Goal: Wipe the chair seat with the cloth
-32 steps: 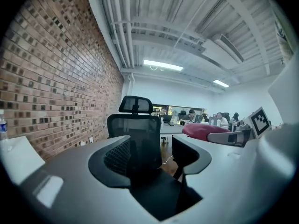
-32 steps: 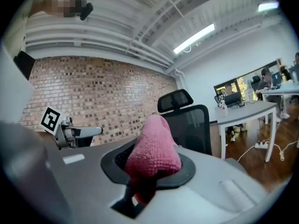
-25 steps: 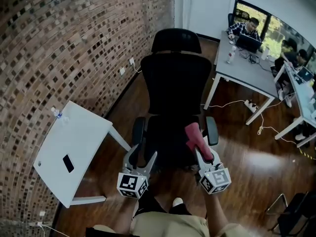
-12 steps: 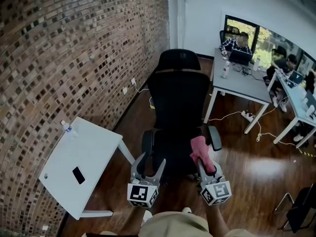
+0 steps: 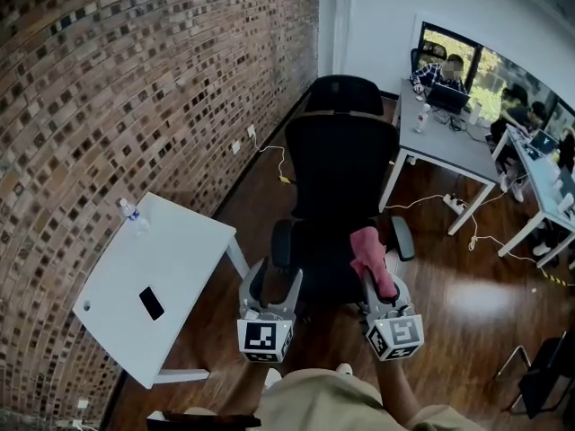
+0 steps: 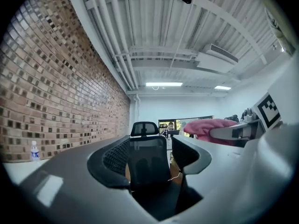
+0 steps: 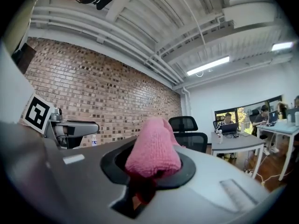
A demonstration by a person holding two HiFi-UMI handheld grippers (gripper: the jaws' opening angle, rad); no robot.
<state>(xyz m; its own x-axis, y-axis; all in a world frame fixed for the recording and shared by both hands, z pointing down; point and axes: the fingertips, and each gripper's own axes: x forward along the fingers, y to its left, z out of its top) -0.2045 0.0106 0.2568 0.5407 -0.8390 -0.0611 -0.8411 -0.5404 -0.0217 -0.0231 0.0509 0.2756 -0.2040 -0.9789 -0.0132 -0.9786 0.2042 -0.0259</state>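
A black office chair [image 5: 340,164] faces me, and its seat [image 5: 322,260] lies just beyond both grippers. My right gripper [image 5: 375,275] is shut on a pink cloth [image 5: 368,254], held above the seat's front right corner near the armrest. In the right gripper view the cloth [image 7: 152,149] bulges out between the jaws. My left gripper [image 5: 274,284] is open and empty at the seat's front left. Between its fingers the left gripper view shows the chair [image 6: 145,146], with the cloth [image 6: 209,125] off to the right.
A white table [image 5: 157,281] with a phone [image 5: 151,303] and a water bottle [image 5: 130,213] stands at my left against the brick wall. White desks [image 5: 449,146] with seated people are at the back right. Cables [image 5: 467,218] lie on the wooden floor.
The head view has shifted and the chair sits a little further right in it. Both grippers keep their places before the seat, and the right still holds the cloth.
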